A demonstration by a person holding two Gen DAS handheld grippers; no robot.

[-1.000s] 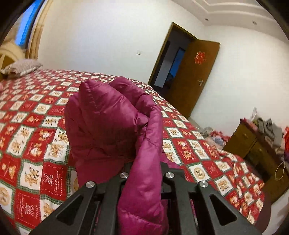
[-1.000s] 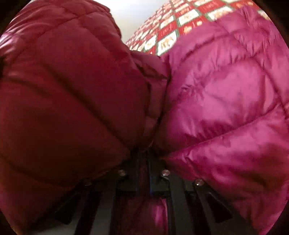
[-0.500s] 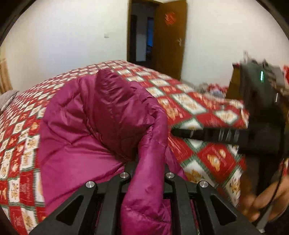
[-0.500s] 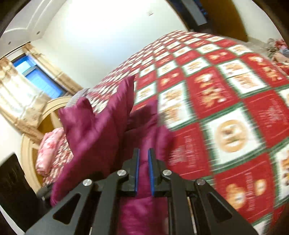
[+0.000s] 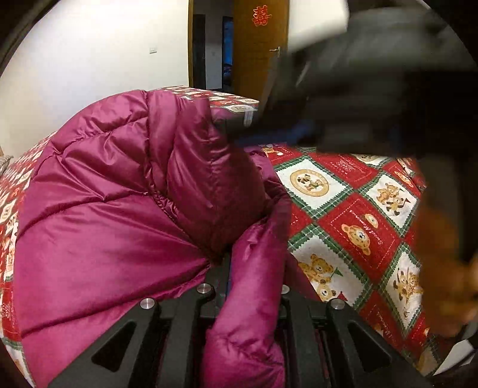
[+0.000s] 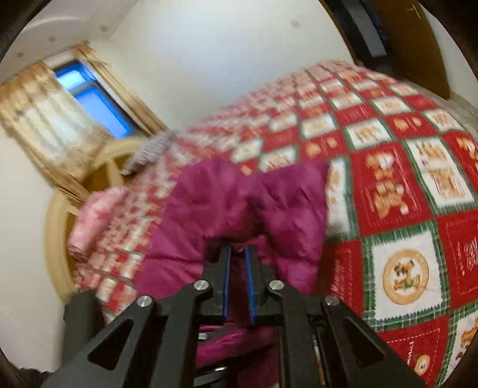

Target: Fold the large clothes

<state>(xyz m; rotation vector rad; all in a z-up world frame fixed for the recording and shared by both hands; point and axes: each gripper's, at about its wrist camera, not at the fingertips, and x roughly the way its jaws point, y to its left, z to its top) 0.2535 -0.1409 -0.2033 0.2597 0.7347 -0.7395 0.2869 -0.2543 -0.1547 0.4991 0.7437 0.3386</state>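
Left gripper [image 5: 254, 268] clamped on a fold of the magenta puffer jacket [image 5: 119, 209], which fills frame left over the bear-print bedspread [image 5: 358, 215]. Right gripper [image 6: 237, 262] pinches another jacket fold, centre frame.

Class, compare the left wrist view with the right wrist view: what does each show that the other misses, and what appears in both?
Only the left wrist view shows the right tool from outside, the red paper-cut on the door and a wall switch. Only the right wrist view shows the curtained window, the curved wooden headboard and a pink pillow. Both show the magenta down jacket clamped in that view's own tool, lying on the bear-patterned bedspread.
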